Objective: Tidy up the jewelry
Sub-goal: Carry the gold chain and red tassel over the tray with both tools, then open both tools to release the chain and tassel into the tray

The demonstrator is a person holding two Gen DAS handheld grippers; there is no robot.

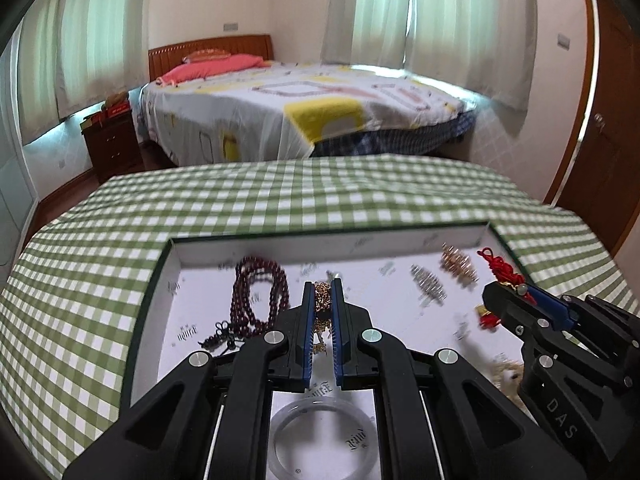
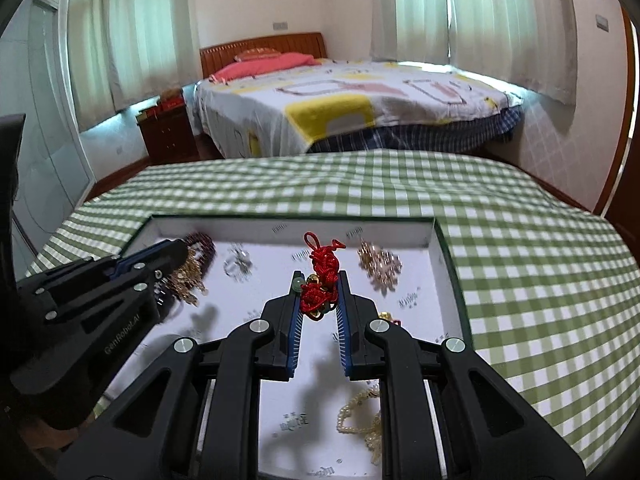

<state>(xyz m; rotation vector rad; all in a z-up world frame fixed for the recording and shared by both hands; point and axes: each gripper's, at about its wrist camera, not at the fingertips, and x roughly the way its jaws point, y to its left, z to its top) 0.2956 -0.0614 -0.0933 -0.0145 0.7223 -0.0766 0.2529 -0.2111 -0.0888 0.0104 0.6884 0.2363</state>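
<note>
Left gripper (image 1: 323, 286) clamps a gold chain (image 1: 321, 300) hanging lengthwise between its pads; right gripper (image 2: 319, 280) pinches a red knotted-cord charm (image 2: 320, 270), long axis pointing away

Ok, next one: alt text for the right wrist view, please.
The right gripper is shut on a red knotted cord ornament over a shallow white tray on a green checked tablecloth. At left, the left gripper holds a gold chain; a pearl strand lies nearer.
</note>
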